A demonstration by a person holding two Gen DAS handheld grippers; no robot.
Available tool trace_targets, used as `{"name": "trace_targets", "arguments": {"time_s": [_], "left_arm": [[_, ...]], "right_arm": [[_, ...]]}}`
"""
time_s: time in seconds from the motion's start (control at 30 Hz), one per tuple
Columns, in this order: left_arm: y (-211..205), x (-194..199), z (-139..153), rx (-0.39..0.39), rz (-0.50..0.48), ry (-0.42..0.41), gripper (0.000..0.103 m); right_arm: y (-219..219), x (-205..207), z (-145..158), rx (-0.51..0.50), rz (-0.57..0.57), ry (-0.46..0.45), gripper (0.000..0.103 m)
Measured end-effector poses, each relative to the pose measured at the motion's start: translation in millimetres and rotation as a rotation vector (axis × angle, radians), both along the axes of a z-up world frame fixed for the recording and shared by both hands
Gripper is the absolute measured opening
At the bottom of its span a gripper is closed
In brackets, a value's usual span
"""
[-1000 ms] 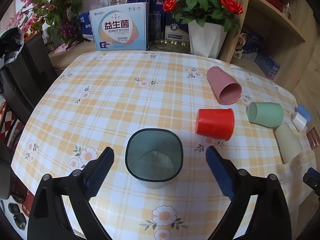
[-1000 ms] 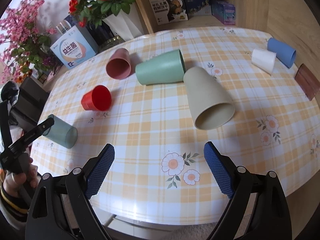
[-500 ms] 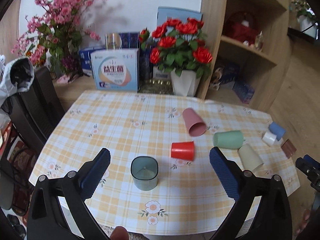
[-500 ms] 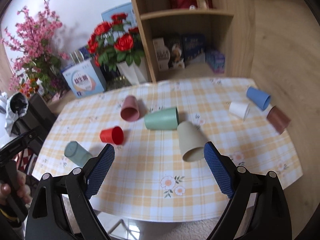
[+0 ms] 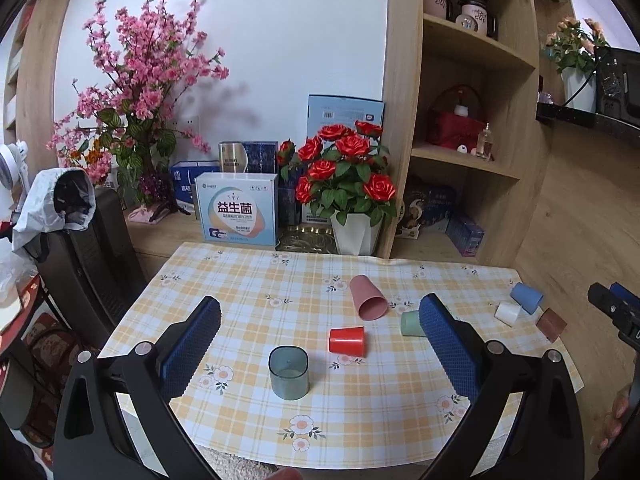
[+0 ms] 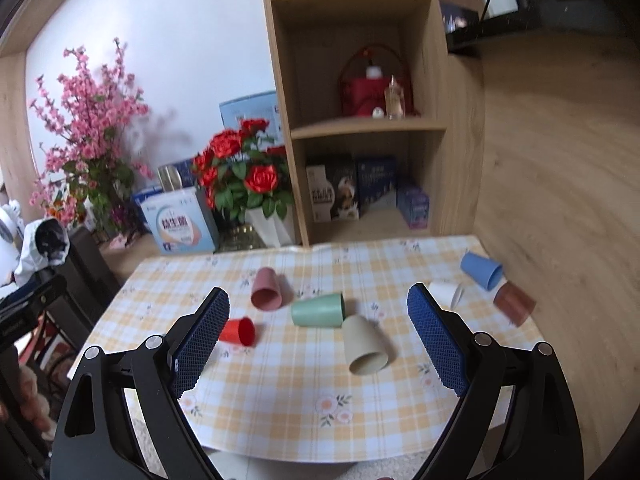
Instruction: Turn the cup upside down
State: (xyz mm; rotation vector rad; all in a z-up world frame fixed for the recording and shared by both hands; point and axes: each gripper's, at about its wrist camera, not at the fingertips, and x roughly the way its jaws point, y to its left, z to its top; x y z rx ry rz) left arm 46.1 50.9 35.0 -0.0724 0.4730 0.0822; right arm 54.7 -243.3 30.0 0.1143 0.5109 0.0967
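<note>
A dark teal square cup stands on the checked table near its front edge; its top face shows a small dot, and I cannot tell if that is the base or the open mouth. My left gripper is open and empty, held well back above the table's front. My right gripper is open and empty, also pulled back. Other cups lie on their sides: red, pink, green and beige. The teal cup is hidden in the right wrist view.
Blue, white and brown cups lie at the table's right edge. A vase of red roses, a box and pink blossoms stand behind the table. A wooden shelf rises at the right. A black chair stands left.
Both grippers have pulled far back and up from the table; the cups look smaller and the whole table and the room show. The teal cup stays standing where it was.
</note>
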Motion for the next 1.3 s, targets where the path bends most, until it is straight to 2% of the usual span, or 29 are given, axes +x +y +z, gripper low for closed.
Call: {"name": "trace_targets", "arguments": {"time_s": [0.23, 0.73, 1.3], "left_arm": [[-1, -16, 11, 0.003, 0.005, -0.041, 0.097], [-2, -22, 17, 0.021, 0.006, -0.053, 0.097], [-1, -33, 29, 0.009, -0.002, -0.111, 0.097]], "right_arm": [[5, -6, 4, -0.010, 0.003, -0.008, 0.088], [3, -9, 6, -0.010, -0.008, -0.017, 0.088], [5, -13, 10, -0.009, -0.005, -0.024, 0.088]]}}
